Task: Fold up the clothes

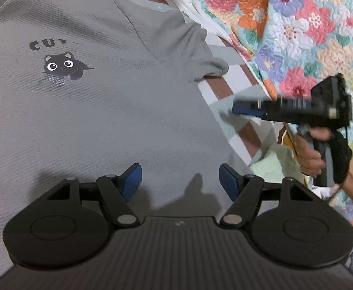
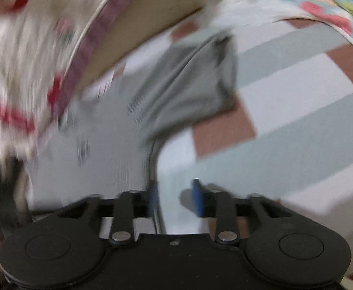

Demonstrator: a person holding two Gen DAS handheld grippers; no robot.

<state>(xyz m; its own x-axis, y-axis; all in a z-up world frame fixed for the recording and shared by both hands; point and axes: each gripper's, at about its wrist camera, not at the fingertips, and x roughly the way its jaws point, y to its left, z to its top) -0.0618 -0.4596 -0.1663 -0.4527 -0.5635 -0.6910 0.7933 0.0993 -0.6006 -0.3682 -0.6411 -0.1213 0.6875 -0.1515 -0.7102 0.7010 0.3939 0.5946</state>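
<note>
- Left wrist view gives me the clean look: the grey t-shirt (image 1: pixel 92 101) lies flat and face up on the bed sheet (image 1: pixel 227 111), the one with white, pale green and brown blocks. The little black cat print (image 1: pixel 64 65) with "CU…" lettering above it only shows here.
- Same view also catches my right gripper (image 1: pixel 235 108) from the side, which the other camera can't give me. It's level, pointing in toward the shirt's right edge, with the bare hand (image 1: pixel 309 154) wrapped around the grip below it. Blurry though.
- The flowery quilt (image 1: pixel 309 31) is bunched up on the right side of the bed.
- Right wrist view is heavily smeared. What it adds is the short sleeve (image 2: pixel 200 82) seen close, rumpled and sticking out over the sheet, plus the shirt's side hem running right down to that gripper (image 2: pixel 176 199).
- Left gripper (image 1: pixel 180 181) hovers over the lower body of the shirt, blue pads spread wide, nothing between them.
- Right gripper's pads are parted too; the left pad sits right at the hem edge, but I can't tell if it's touching fabric.
- Shirt's long axis runs away from the left camera, collar at the far end, hem toward me.
</note>
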